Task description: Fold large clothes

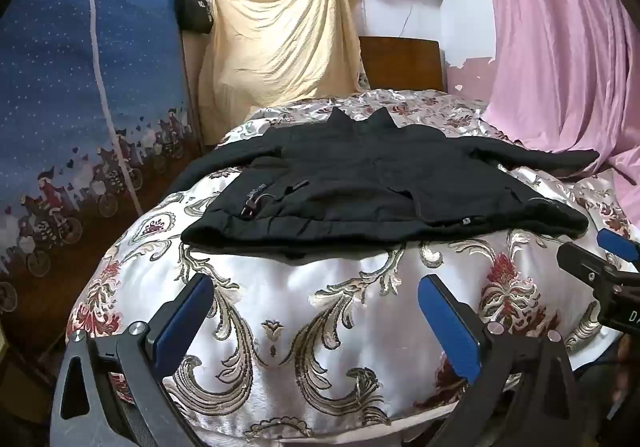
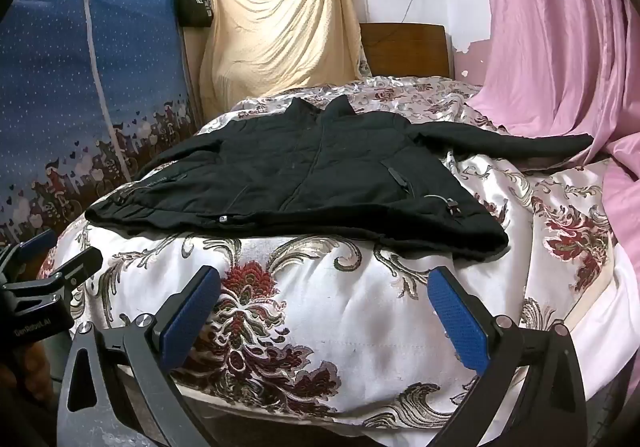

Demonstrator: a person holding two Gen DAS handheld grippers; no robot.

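Black quilted zip-front jacket [image 1: 384, 187] lies flat, unfolded, mid-bed on the floral satin bedspread [image 1: 320, 307], collar toward the wooden headboard [image 1: 400, 63], hem near the foot edge. Left gripper [image 1: 316, 311] and right gripper [image 2: 324, 307] both spread wide, empty, hovering over the foot edge.

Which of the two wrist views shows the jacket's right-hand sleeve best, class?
The right wrist view: the black jacket's outstretched sleeve lies nearly whole across the floral bedspread toward the pink curtain. The left wrist view shows the same sleeve too, but shorter and flatter.
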